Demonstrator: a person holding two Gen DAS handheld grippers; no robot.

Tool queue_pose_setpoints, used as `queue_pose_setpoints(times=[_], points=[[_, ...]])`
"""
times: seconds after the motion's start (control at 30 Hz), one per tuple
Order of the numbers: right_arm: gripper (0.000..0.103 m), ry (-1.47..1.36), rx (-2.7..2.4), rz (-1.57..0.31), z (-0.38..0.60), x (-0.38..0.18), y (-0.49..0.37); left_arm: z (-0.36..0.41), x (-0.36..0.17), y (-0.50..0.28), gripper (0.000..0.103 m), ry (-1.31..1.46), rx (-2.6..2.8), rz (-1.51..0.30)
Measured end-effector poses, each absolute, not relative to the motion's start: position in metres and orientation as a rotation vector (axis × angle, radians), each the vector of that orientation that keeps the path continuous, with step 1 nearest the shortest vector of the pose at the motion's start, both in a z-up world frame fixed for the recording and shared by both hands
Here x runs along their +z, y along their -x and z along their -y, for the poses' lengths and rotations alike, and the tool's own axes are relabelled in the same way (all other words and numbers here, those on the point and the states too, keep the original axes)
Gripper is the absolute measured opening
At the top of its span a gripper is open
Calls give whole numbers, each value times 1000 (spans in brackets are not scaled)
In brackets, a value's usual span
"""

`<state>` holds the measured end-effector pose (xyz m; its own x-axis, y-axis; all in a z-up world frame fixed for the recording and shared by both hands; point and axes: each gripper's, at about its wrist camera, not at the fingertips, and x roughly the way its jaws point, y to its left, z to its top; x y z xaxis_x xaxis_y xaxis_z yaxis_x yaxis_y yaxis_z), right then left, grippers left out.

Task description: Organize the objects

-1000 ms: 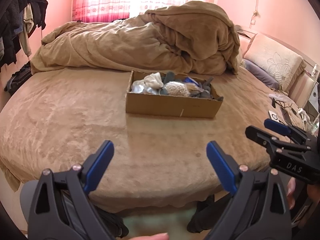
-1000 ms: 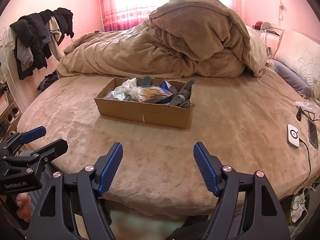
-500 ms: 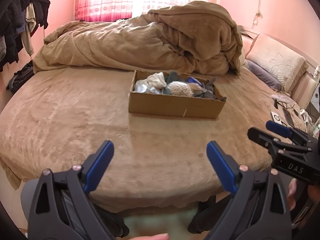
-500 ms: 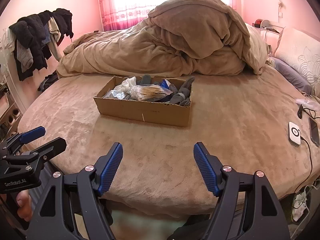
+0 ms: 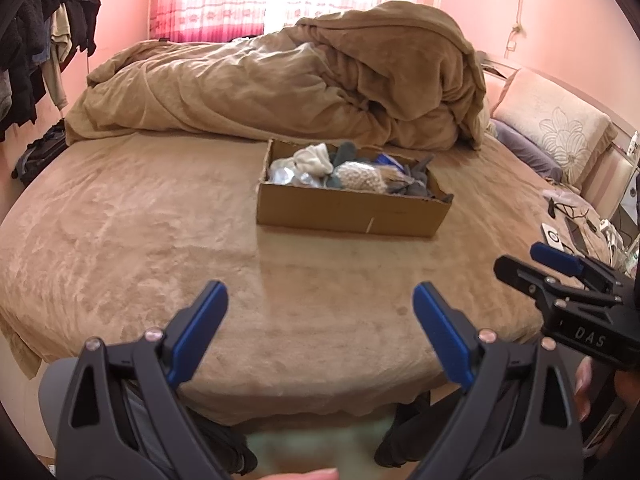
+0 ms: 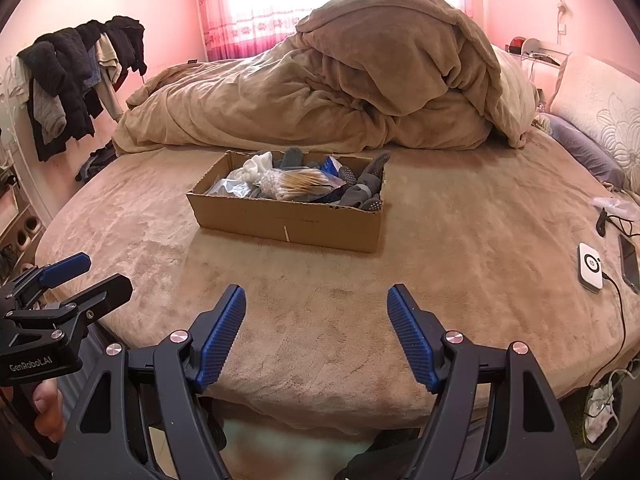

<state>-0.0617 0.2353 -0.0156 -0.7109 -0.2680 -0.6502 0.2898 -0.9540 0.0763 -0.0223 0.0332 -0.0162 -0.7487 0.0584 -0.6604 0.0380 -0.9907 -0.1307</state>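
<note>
A shallow cardboard box [image 5: 348, 214] sits on the tan bed, also in the right wrist view [image 6: 288, 220]. It holds white and grey socks [image 6: 372, 176], a bag of cotton swabs [image 6: 300, 182], a bag of pale beads [image 5: 358, 176] and plastic packets. My left gripper [image 5: 320, 320] is open and empty above the bed's near edge, well short of the box. My right gripper [image 6: 316, 324] is open and empty, also short of the box. Each gripper shows at the side of the other's view.
A rumpled tan duvet [image 5: 320, 80] is piled behind the box. Pillows [image 5: 556, 132] lie at the right. A white charger puck [image 6: 590, 266], phone and cables lie near the bed's right edge. Clothes hang at the left wall [image 6: 76, 76].
Both grippers have moved slightly forward toward the box. Both stay open and empty.
</note>
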Motion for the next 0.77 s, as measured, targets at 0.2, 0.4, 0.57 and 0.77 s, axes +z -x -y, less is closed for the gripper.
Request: queue_pose_setpoints(times=[0.2,0.4,0.57,0.77], points=[[76,-1005,-2654,-44,-235,-16,63,-33,-17,24,95,1112,2919,215],[76,-1005,-2654,-46,-236,-16,63,-32,-19,26,95,1117,2915,218],[76,-1005,-2654,-47,-237,-17,64,-32,-20,30,95,1116,2914,220],[76,-1009,-2642,-38,-237,-17,65,-31,-21,41,95,1095,2883,211]])
